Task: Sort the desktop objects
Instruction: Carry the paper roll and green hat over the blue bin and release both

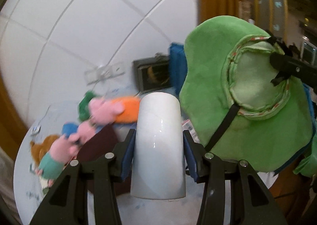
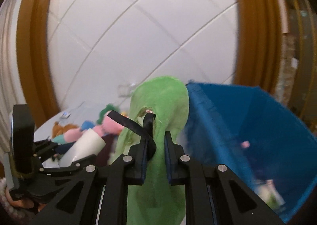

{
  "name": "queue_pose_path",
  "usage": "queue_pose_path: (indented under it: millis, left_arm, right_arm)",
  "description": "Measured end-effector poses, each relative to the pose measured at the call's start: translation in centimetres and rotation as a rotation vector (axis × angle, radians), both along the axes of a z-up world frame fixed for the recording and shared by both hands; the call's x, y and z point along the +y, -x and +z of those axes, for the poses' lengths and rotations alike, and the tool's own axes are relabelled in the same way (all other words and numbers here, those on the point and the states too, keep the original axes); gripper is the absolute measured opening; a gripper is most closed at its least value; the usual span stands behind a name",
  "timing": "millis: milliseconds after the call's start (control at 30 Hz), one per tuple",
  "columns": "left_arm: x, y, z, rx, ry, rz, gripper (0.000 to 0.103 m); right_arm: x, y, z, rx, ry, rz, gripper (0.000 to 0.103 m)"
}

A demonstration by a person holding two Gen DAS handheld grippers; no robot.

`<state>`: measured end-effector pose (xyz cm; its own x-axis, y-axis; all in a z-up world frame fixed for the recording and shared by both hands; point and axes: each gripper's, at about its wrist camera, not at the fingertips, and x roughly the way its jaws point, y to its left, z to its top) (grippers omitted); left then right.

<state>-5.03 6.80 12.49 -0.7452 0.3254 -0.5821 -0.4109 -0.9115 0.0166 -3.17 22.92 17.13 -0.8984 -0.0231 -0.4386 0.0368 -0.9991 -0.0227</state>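
Left tool [image 1: 158,145] and right tool [image 2: 155,157] both raised side by side, fingers clamped on loads.

We see a white cup [image 1: 158,145] lying lengthwise between the pads of the left gripper [image 1: 158,153], lifted above the table. A green plush eye mask [image 2: 158,126] with a black strap hangs pinched in the right gripper [image 2: 155,157], just beside a blue bin [image 2: 247,135]. Small pink plush toys [image 1: 99,114] lie clustered on the white table [image 1: 25,161].
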Motion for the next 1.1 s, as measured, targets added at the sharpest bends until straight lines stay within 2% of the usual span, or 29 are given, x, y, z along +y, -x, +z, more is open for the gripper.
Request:
queue_pose_path:
  millis: [300, 500, 633, 833, 967, 1100]
  left_arm:
    - [11.6, -0.2, 5.1, 0.080, -0.018, -0.145, 0.046]
    - [19.6, -0.1, 6.9, 0.097, -0.009, -0.242, 0.046]
    - [25.0, 0.1, 7.0, 0.070, 0.032, -0.317, 0.046]
    - [30.3, 0.1, 5.9, 0.014, 0.115, -0.411, 0.046]
    - [32.1, 0.3, 5.4, -0.008, 0.164, -0.414, 0.046]
    - [32.8, -0.4, 5.2, -0.021, 0.174, -0.413, 0.046]
  right_arm:
    - [11.2, -3.1, 4.5, 0.171, 0.044, -0.199, 0.015]
    - [18.3, -4.0, 5.1, 0.206, 0.051, -0.327, 0.015]
    - [22.6, -3.5, 4.2, 0.161, 0.053, -0.391, 0.015]
    - [27.3, -2.3, 1.0, 0.034, 0.055, -0.422, 0.015]
    - [29.5, -1.2, -1.2, -0.040, 0.061, -0.424, 0.015]
    - [30.2, -0.2, -3.1, -0.103, 0.044, -0.435, 0.015]
